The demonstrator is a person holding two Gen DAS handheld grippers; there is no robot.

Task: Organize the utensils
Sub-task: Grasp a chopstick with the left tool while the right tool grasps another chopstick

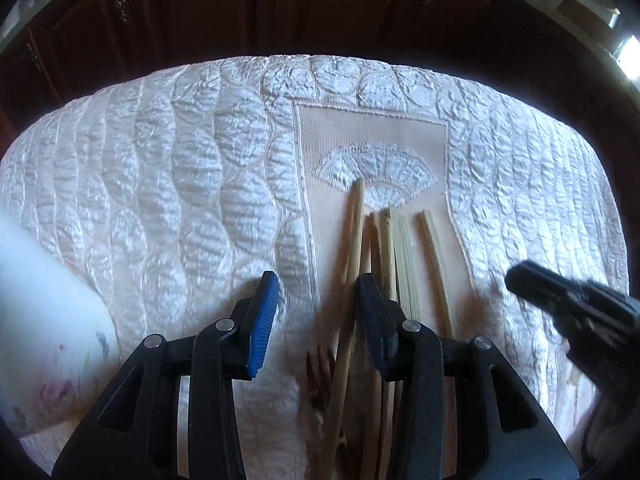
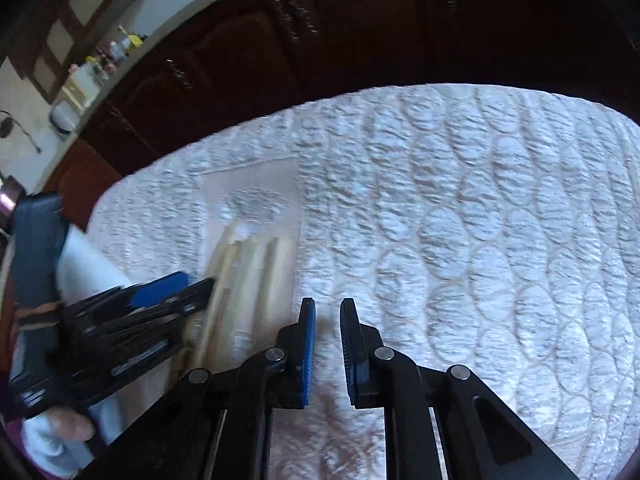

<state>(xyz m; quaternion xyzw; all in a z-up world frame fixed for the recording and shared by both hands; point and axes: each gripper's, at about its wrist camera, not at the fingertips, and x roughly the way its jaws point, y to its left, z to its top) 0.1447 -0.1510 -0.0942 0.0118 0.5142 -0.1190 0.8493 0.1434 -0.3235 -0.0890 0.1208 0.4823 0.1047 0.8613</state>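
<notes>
Several wooden chopsticks (image 1: pixel 386 256) lie side by side on a pink placemat (image 1: pixel 372 136) on the quilted white tablecloth (image 1: pixel 160 184). My left gripper (image 1: pixel 316 300) is open, with one long chopstick (image 1: pixel 352 264) lying between its blue pads. It also shows in the right wrist view (image 2: pixel 176 288), left of the chopsticks (image 2: pixel 248 276). My right gripper (image 2: pixel 327 320) is slightly open and empty, over the cloth just right of the chopsticks. It shows blurred at the right of the left wrist view (image 1: pixel 532 280).
A white cup with a floral print (image 1: pixel 44 320) stands at the left, close to my left gripper. Dark wooden cabinets (image 1: pixel 280 12) stand beyond the table's far edge. A small dark red item (image 1: pixel 320 376) lies under the left gripper.
</notes>
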